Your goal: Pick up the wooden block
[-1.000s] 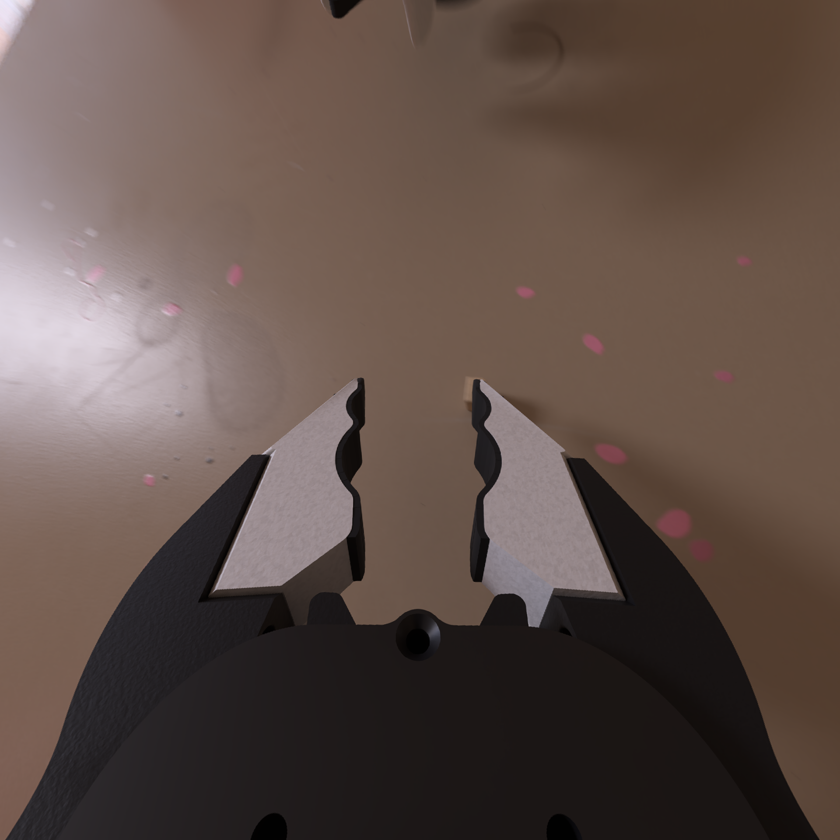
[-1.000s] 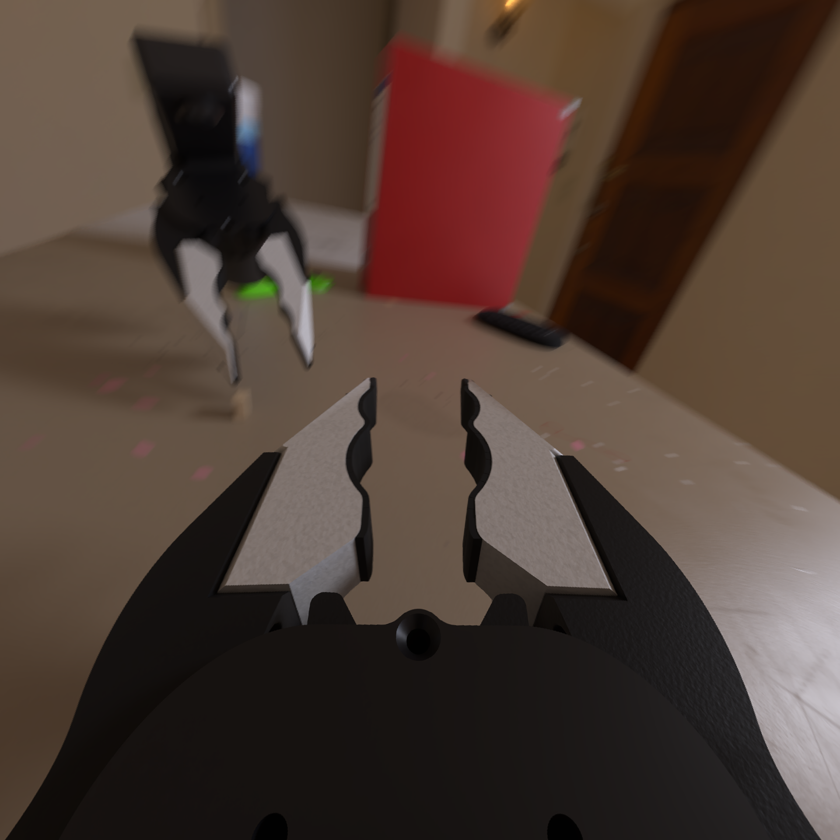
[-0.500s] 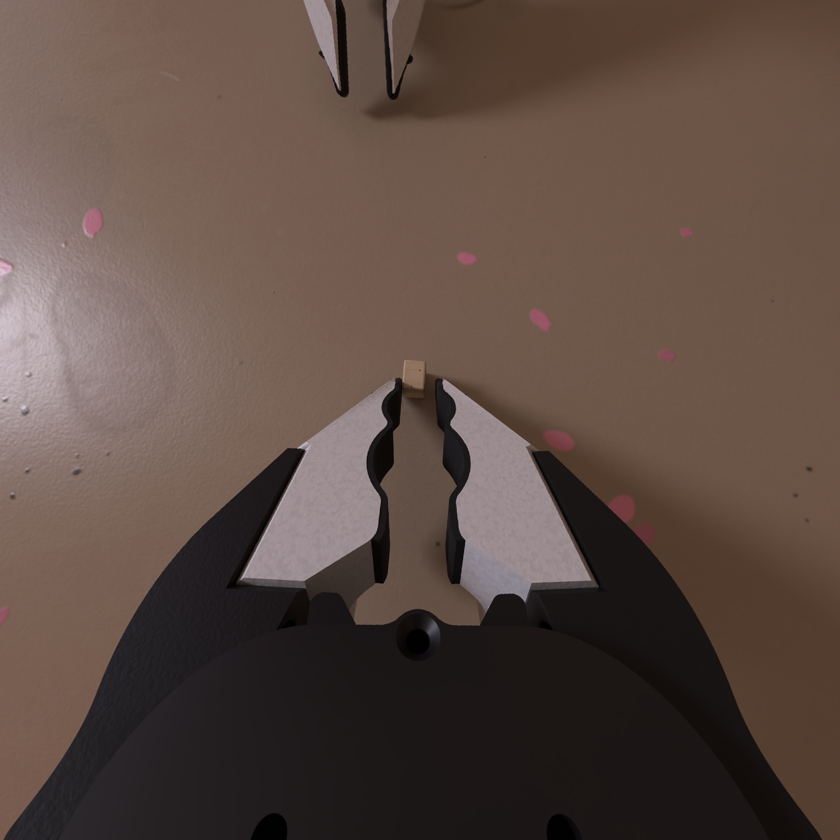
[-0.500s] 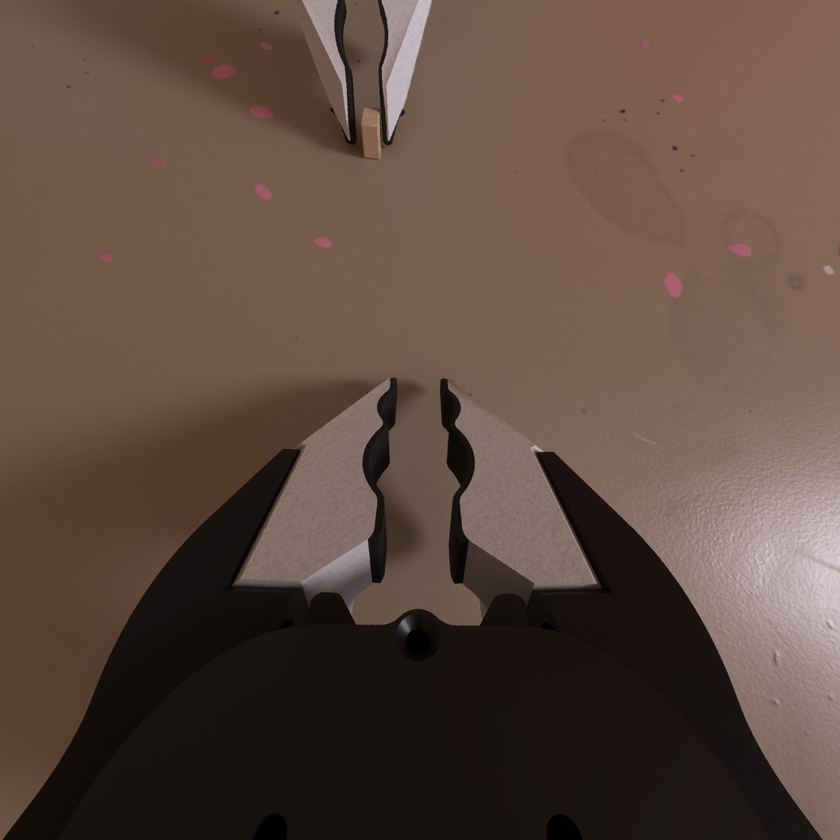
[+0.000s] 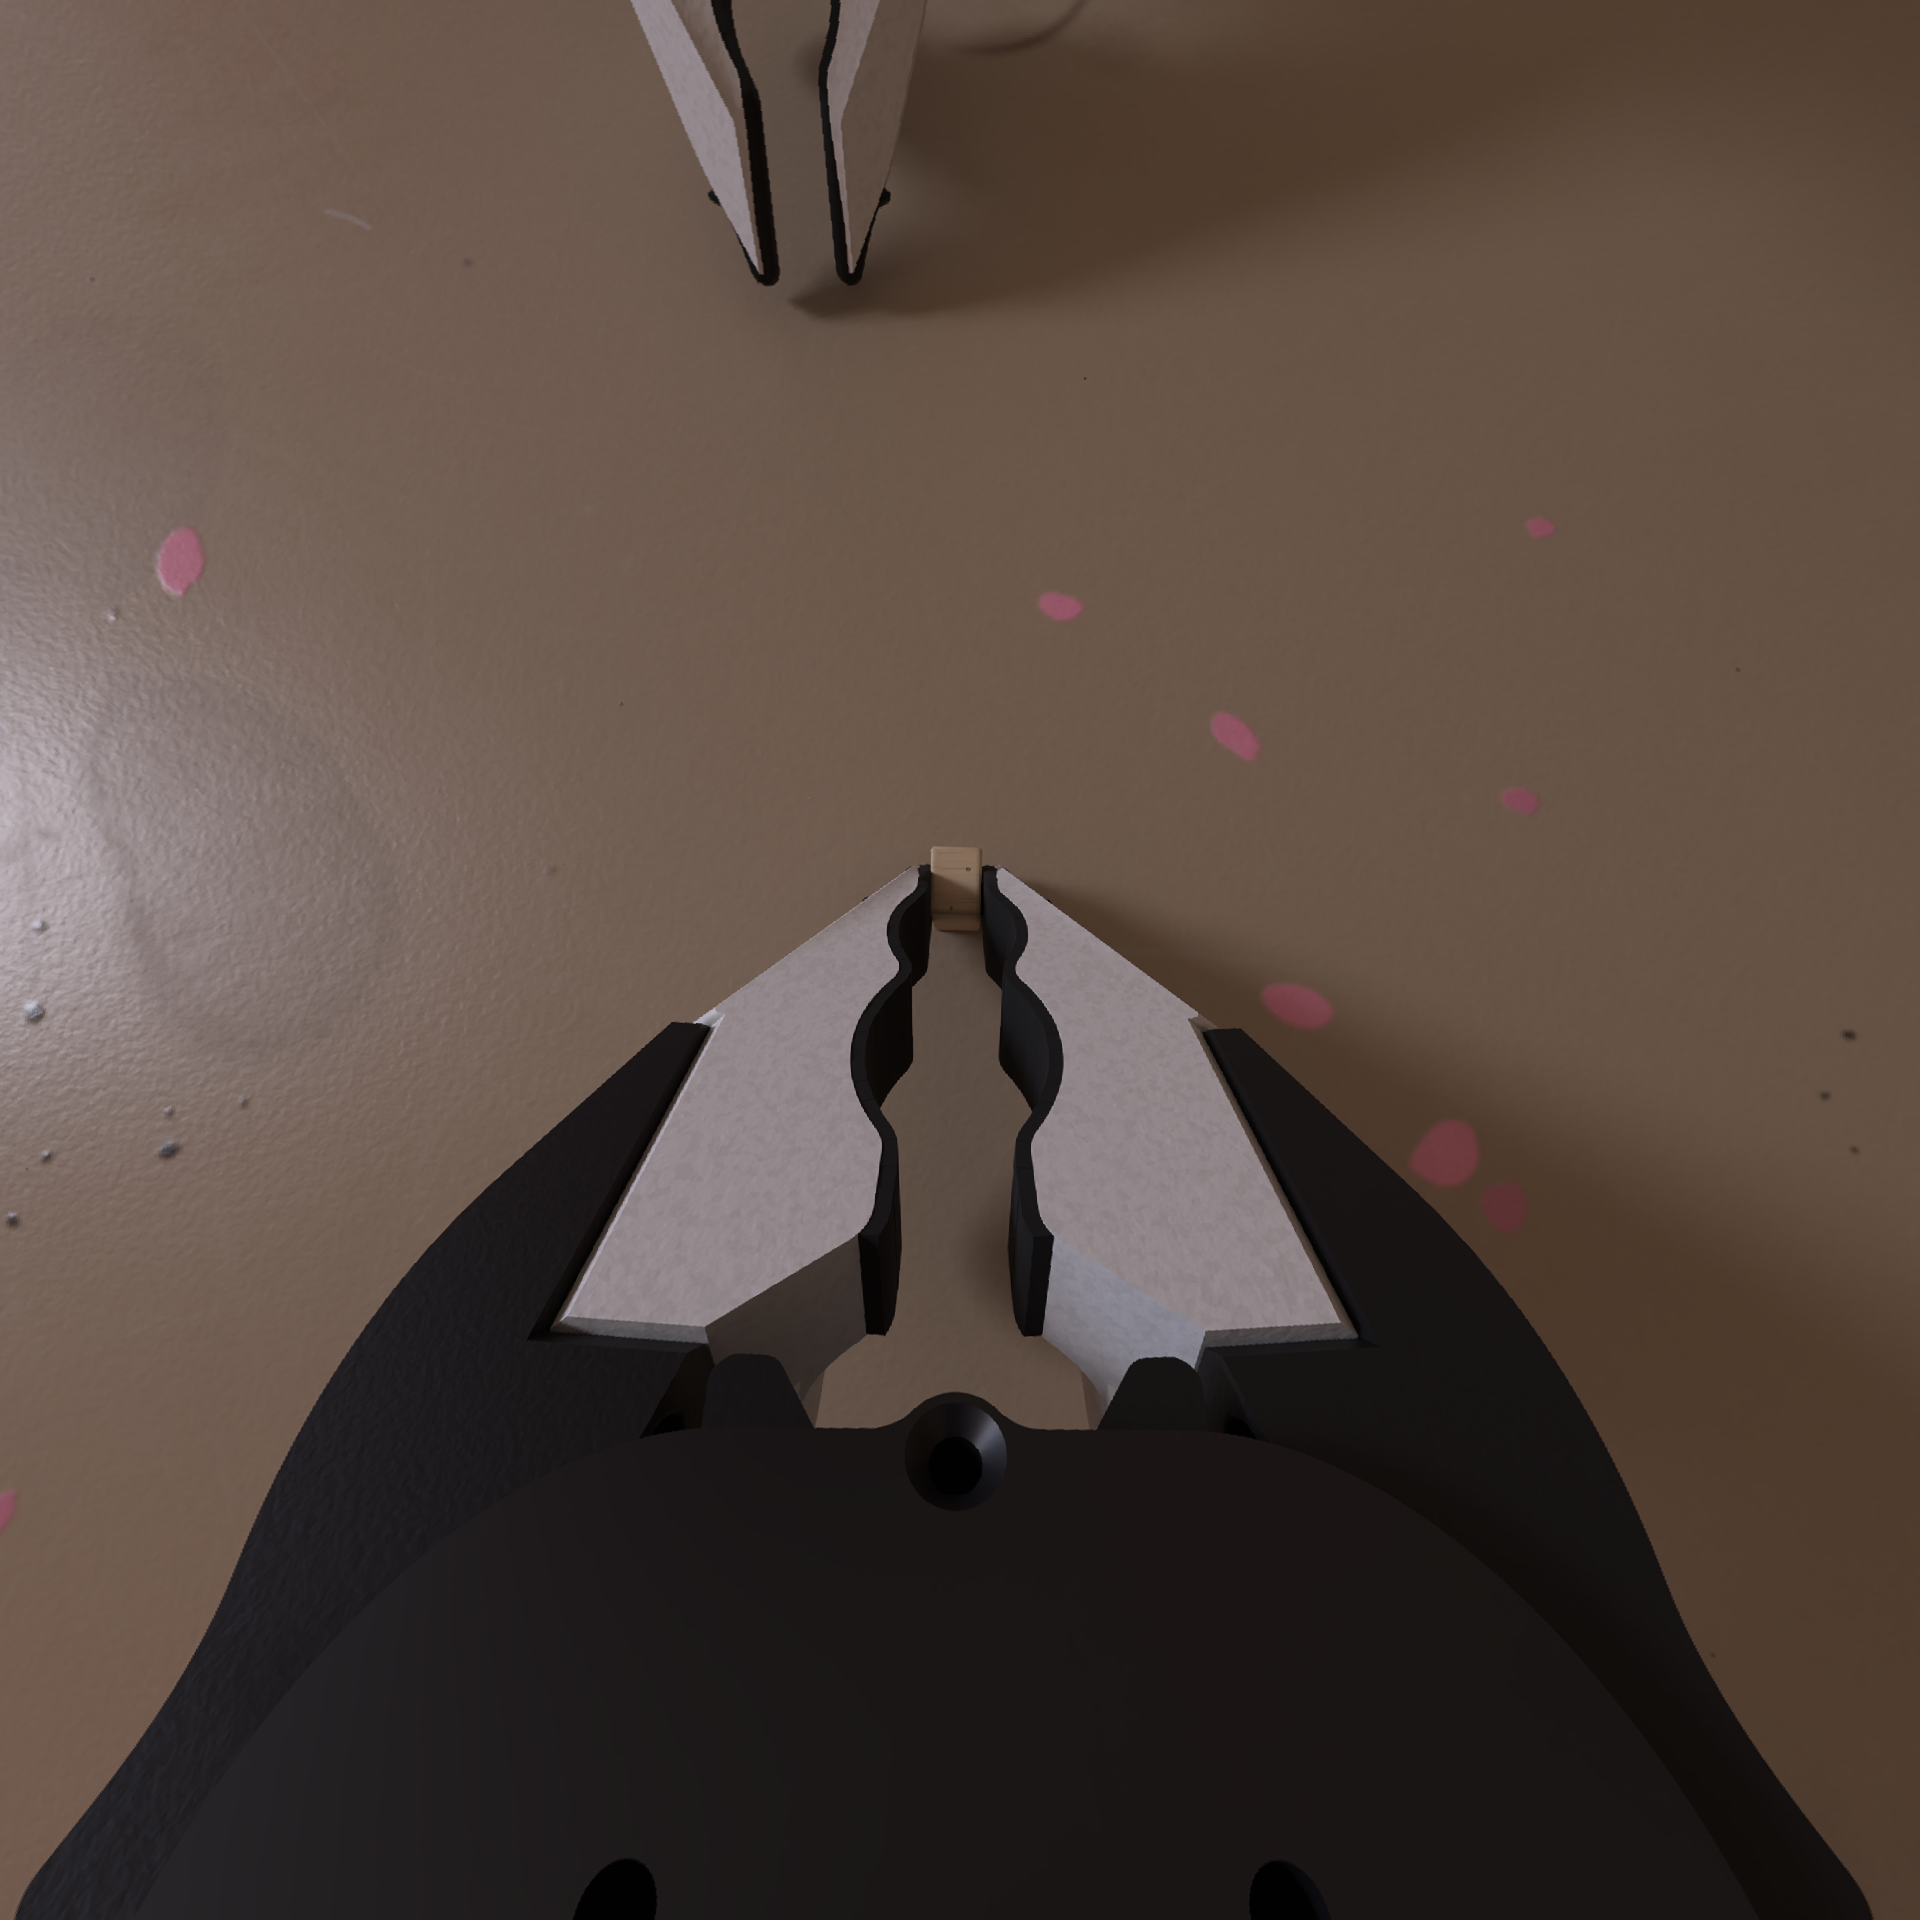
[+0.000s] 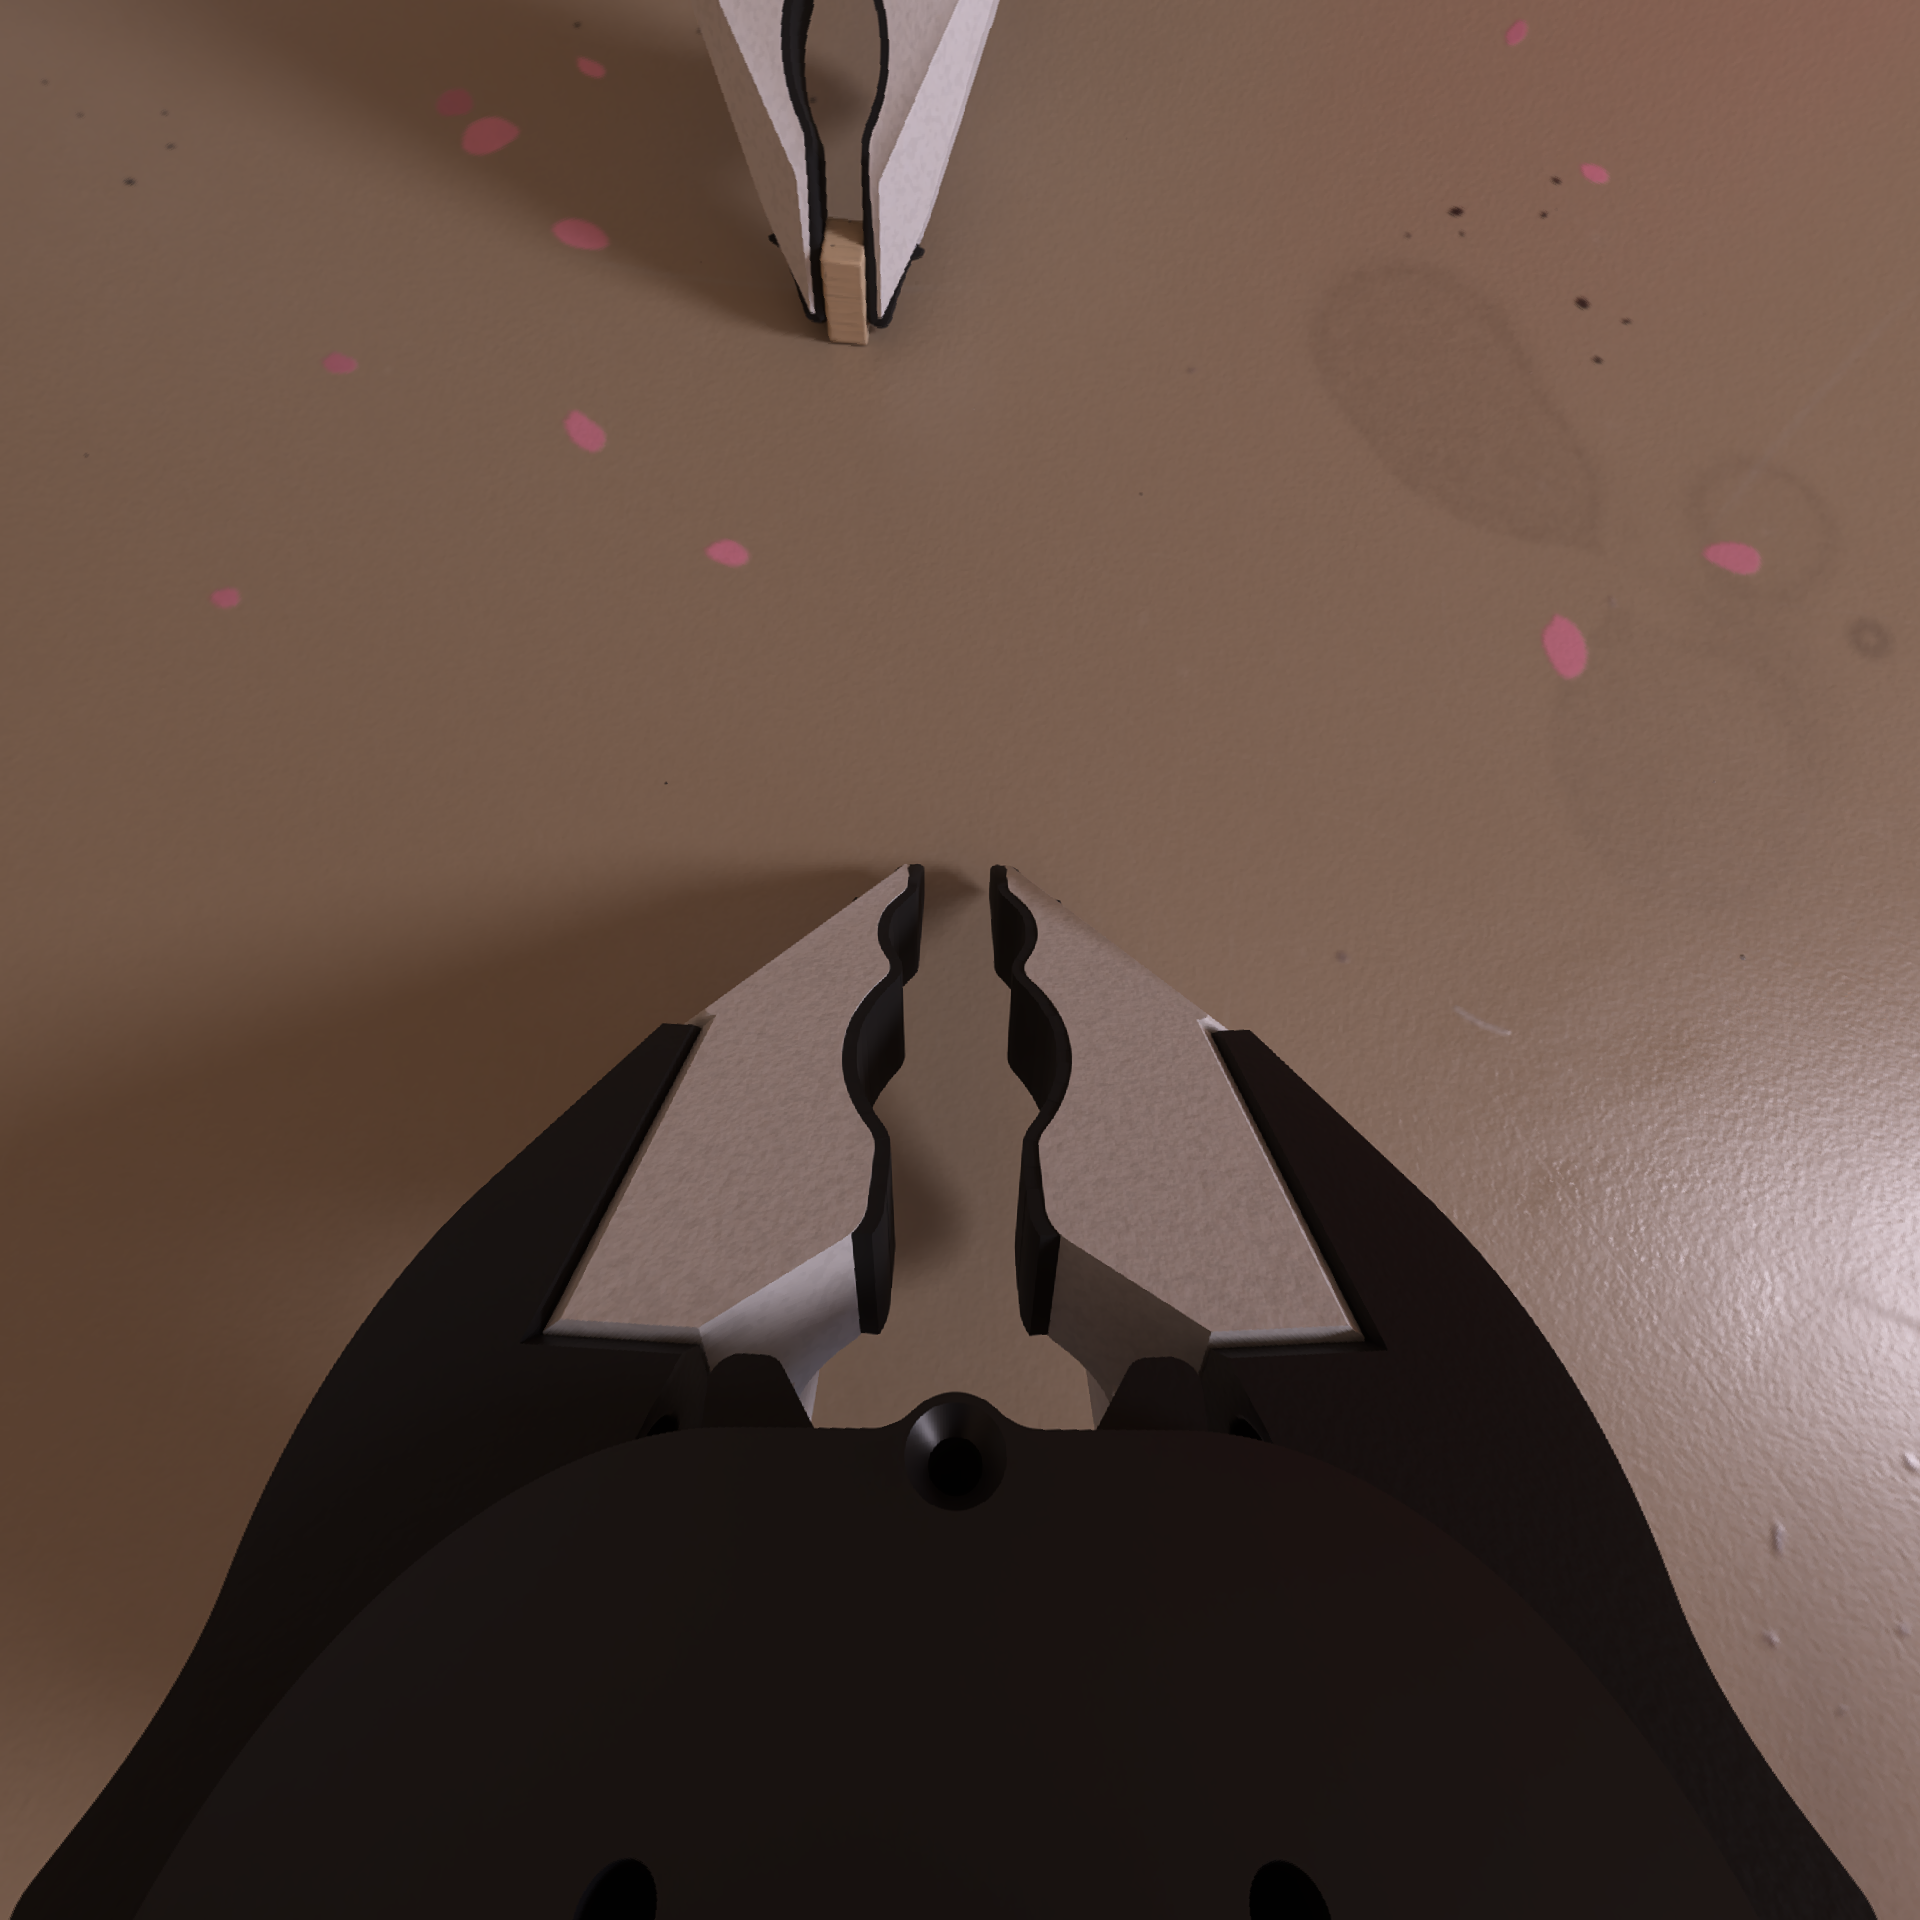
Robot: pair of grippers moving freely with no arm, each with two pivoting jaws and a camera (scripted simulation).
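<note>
From where the left gripper (image 5: 956, 883) looks out, its two pale fingers (image 5: 790, 1101) point steeply down at the brown surface (image 5: 520, 520) and have drawn in around the small wooden block (image 5: 955, 885), which sits right at their tips, its top just proud of them. The dark pads seem to touch both sides of it, so I would call this a pinch on the block, made low and at the very tips because the thing is so small. The opposite view bears that out: the block (image 6: 845, 283) stands upright between those fingers (image 6: 774, 145), its base apparently resting on the surface, so by my reckoning the lift has not begun. Pink flecks (image 5: 1233, 736) lie scattered around it, none in the way. Farther off, well apart from the block, the right gripper (image 6: 951, 883) points down at a bare patch of surface with its fingers (image 6: 758, 1122) drawn close but a narrow gap between them, holding nothing; it seems parked clear so the left can work alone.
</note>
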